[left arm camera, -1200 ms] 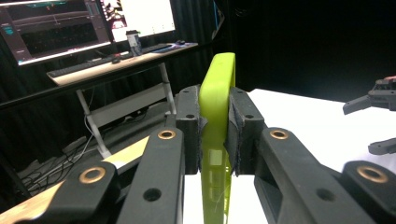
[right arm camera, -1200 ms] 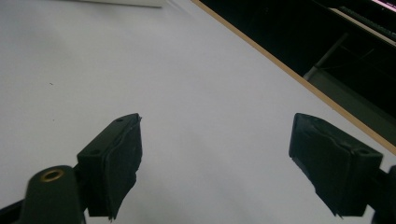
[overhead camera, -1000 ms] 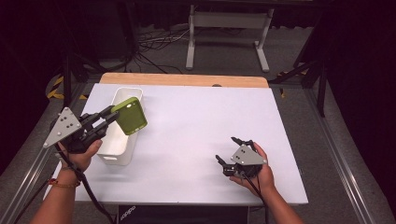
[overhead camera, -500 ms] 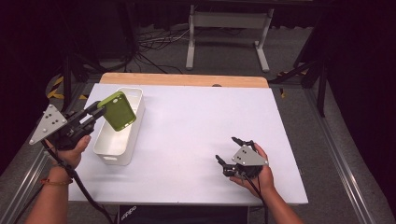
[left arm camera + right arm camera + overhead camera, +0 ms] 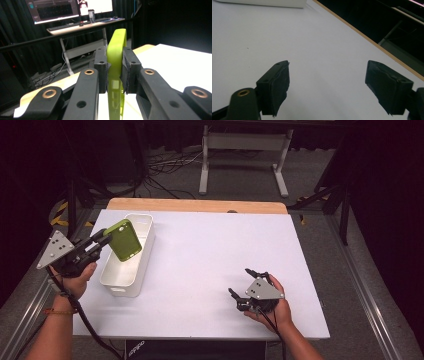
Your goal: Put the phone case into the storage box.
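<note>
A white table point(image 5: 215, 270) is standing at the centre of the high view, with a bare wooden strip point(image 5: 197, 205) running along its 12 o'clock edge. Grey carpeted floor point(image 5: 240, 180) is stretching beyond it, where a pale metal stand point(image 5: 243, 157) is sitting at 12 o'clock and loose cables point(image 5: 160, 167) are trailing toward 11 o'clock. Black curtains point(image 5: 385, 195) are hanging at 3 o'clock, leaving that side in darkness. In the left gripper view, a desk point(image 5: 82, 26) is carrying lit monitors point(image 5: 53, 10) and a keyboard point(image 5: 62, 27) at 11 o'clock.
</note>
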Motion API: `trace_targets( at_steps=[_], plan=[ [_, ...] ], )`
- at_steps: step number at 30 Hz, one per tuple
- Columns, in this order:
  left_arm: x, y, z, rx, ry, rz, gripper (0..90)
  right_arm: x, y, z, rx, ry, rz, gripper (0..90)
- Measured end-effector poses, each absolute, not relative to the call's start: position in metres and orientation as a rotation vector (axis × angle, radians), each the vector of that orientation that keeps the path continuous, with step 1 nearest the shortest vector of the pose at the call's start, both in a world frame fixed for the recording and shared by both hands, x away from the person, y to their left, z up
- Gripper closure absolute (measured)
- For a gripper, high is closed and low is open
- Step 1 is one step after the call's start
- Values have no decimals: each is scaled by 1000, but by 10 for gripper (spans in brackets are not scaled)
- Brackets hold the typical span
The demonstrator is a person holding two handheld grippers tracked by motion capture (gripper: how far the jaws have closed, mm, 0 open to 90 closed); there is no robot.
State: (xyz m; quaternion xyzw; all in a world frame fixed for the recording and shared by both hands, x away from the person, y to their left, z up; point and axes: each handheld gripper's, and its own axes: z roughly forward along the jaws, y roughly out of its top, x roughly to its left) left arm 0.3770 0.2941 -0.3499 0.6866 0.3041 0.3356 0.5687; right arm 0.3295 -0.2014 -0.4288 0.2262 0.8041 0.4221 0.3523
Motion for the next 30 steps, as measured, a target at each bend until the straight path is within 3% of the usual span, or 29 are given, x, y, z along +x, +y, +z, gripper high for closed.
trace_targets(
  at_steps=[30],
  plan=[
    [462, 296, -399, 1733, 733, 713, 772, 335, -193, -439, 600, 2135, 1031, 215]
  ],
)
